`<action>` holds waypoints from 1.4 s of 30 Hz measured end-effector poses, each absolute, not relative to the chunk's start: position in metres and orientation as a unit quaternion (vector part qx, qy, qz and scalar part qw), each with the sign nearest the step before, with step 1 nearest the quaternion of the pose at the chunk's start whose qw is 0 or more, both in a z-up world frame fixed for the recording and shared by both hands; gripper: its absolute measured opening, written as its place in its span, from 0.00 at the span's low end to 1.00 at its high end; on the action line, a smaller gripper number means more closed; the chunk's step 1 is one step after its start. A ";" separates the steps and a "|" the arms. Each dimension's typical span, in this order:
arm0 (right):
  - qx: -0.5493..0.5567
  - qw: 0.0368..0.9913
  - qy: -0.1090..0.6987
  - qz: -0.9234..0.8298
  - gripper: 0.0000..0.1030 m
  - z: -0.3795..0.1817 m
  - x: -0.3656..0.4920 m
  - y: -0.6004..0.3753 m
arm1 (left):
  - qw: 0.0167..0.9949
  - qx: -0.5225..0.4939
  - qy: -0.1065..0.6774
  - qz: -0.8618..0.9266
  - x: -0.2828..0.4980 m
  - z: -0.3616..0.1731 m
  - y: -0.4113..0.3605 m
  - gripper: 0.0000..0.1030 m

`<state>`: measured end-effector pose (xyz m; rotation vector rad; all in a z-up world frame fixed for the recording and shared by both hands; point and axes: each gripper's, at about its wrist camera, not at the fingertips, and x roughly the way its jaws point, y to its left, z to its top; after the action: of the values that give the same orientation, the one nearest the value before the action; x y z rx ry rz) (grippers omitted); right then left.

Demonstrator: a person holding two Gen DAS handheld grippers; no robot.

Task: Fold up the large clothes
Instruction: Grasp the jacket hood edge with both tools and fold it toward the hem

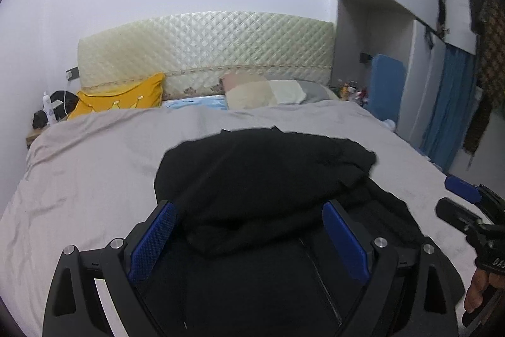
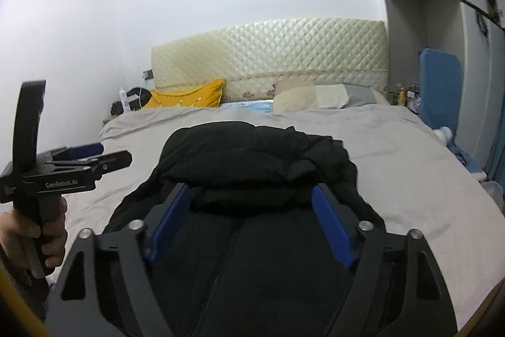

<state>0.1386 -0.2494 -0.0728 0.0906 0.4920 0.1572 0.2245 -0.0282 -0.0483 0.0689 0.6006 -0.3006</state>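
White lettering "GenRobot.AI" stood on the side of the black handheld left gripper (image 2: 94, 158). A smaller white mark beside it was too small to read.

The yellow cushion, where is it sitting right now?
The yellow cushion leans against the quilted headboard at the far left of the bed, beside the striped pillow and well beyond the black garment.

One black garment (image 1: 262, 179), two pillows (image 1: 120, 98) (image 1: 265, 93), one grey bedspread (image 1: 94, 166), one quilted headboard (image 1: 205, 43), two grippers (image 1: 249, 239) (image 2: 252, 223).
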 end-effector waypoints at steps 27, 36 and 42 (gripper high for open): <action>0.067 0.931 0.356 0.050 0.67 -0.214 0.326 -0.296 | 0.912 -0.011 0.395 -0.107 0.392 -0.191 -0.019 0.93; 0.065 0.935 0.347 0.043 0.68 -0.187 0.295 -0.298 | 0.917 -0.017 0.385 -0.100 0.357 -0.165 -0.011 0.93; 0.076 0.938 0.336 0.049 0.68 -0.163 0.256 -0.295 | 0.925 -0.005 0.366 -0.104 0.302 -0.137 -0.002 0.93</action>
<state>0.2565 -0.2945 -0.1635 0.1558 0.6858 0.1006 0.3020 -0.0019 -0.1367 -0.0094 0.7501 -0.2131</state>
